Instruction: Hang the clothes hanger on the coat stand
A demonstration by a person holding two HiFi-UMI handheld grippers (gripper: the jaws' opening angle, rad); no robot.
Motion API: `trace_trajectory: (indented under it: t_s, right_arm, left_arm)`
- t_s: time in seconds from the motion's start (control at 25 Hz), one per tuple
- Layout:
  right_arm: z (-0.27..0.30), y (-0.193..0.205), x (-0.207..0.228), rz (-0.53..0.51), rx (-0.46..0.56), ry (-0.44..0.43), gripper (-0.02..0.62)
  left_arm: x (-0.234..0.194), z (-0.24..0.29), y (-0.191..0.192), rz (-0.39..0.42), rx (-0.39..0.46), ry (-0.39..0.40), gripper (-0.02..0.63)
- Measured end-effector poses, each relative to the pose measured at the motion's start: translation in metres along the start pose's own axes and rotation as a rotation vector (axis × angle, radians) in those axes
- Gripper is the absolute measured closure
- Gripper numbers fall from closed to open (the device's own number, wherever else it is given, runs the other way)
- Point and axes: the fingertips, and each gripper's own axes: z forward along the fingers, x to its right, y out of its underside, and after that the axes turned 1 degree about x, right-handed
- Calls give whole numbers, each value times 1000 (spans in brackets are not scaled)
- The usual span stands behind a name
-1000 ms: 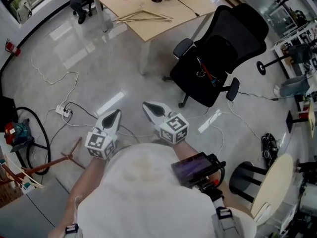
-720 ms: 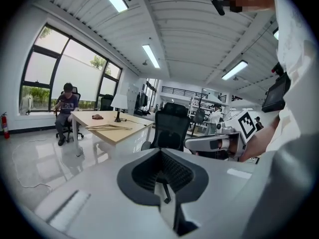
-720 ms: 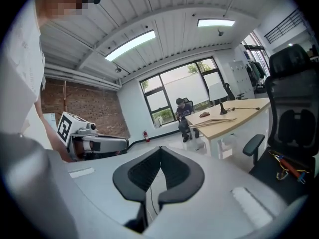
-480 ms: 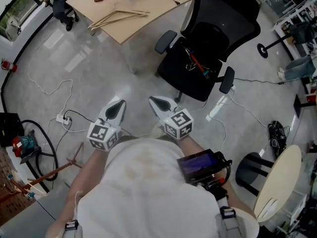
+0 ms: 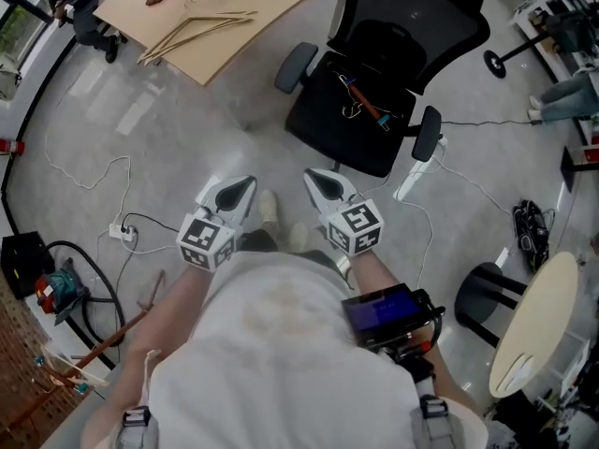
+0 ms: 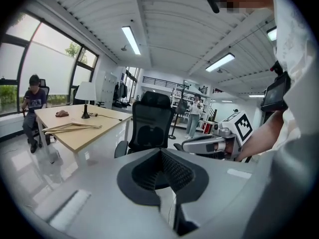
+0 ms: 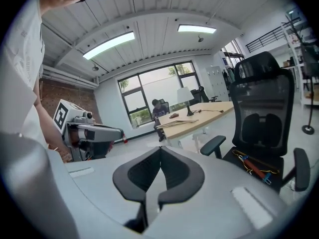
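Note:
Wooden clothes hangers (image 5: 192, 28) lie on the light wooden table (image 5: 234, 50) at the top left, also seen as hangers (image 6: 72, 127) and hangers (image 7: 179, 122) in the two gripper views. My left gripper (image 5: 247, 184) and right gripper (image 5: 312, 175) are held side by side in front of my body over the floor, far short of the table. Both point forward, slightly down. The left gripper (image 6: 160, 151) has its jaws together with nothing in them. So does the right gripper (image 7: 160, 148). A dark coat stand (image 6: 183, 101) stands far back in the room.
A black office chair (image 5: 374, 73) stands just ahead to the right, with a small red-handled item (image 5: 367, 104) on its seat. Cables and a power strip (image 5: 122, 234) lie on the floor at left. A round table (image 5: 533, 325) is at lower right. A person (image 6: 34, 103) sits at the table's far end.
Both grippers, jaws unchanged, have been carried forward. The chair and the table with the hangers have come closer and shifted left in the head view.

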Motion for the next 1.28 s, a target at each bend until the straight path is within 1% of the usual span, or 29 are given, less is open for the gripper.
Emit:
trace_trajectory:
  t_s: [0.08,0.16,0.28,0.36,0.44,0.64,0.72,0.88,1.0,1.16,1.28]
  right_arm:
    - [3,-3,18,5,-6,44,581]
    - [3,-9,34,15,-15,98,581]
    - [13,-24,55,2,-33,167,581]
    - [32,-38,70,-26,-32,194,581]
    - [48,-50,82,-42,-24,220,581]
    - [56,-63,96,-53,-20,274,581]
    - [58,-62,99,-48,-30,292,581]
    - [64,-53,109,-32,-58,307,581]
    - [64,-46,127,-13,-72,321,581]
    - [65,-34,161,-4,-102,321,583]
    - [68,-21,172,18,-119,326,583]
  left_arm:
    - [-4,20,-1,9,-14,42,604]
    - [-6,41,-6,25,-29,103,604]
    - [-15,69,-22,50,-31,195,604]
    - [-31,86,-38,69,-12,227,604]
    - [-43,101,-47,77,-3,250,604]
    - [-47,126,-50,81,-16,314,604]
    - [-51,134,-53,81,-16,327,604]
    - [-63,148,-52,56,-30,329,604]
    - [-64,163,-44,39,-56,331,604]
    - [-61,191,-39,24,-73,319,604]
    - [-59,195,-32,21,-121,306,604]
